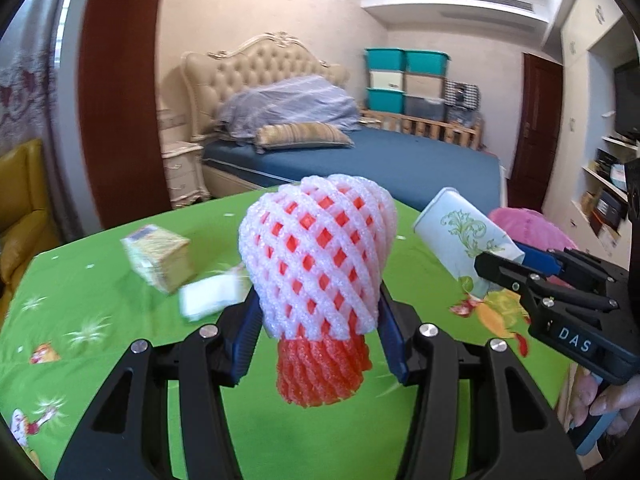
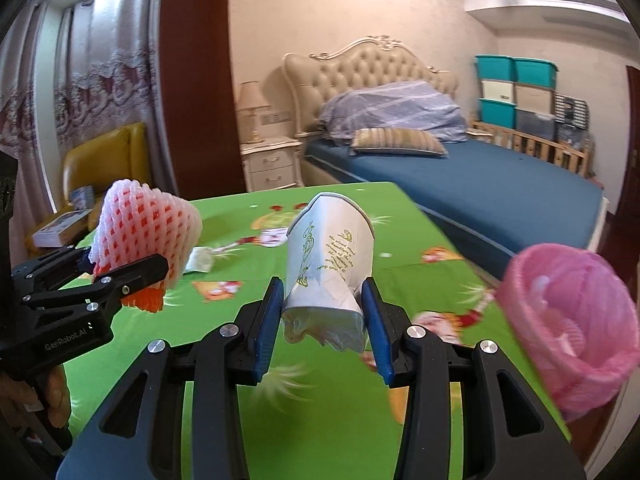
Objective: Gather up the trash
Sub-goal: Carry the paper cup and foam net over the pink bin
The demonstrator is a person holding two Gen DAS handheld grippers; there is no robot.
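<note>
My left gripper [image 1: 318, 320] is shut on a white and red foam fruit net [image 1: 320, 256] and holds it above the green table [image 1: 100, 320]. The net also shows in the right wrist view [image 2: 140, 236], with the left gripper [image 2: 124, 276] around it. My right gripper [image 2: 322, 308] is shut on a crumpled white paper cup [image 2: 332, 264] with green print, held above the table. The cup [image 1: 460, 236] and the right gripper [image 1: 504, 264] show in the left wrist view. A bin with a pink bag [image 2: 568, 320] stands at the table's right edge, close to the right gripper.
A small yellow carton [image 1: 160, 256] and a crumpled white tissue [image 1: 208, 296] lie on the table beyond the left gripper. The tissue shows in the right wrist view [image 2: 198, 260]. A bed [image 2: 460, 184], a nightstand [image 2: 272, 164] and a yellow chair [image 2: 104, 160] stand behind the table.
</note>
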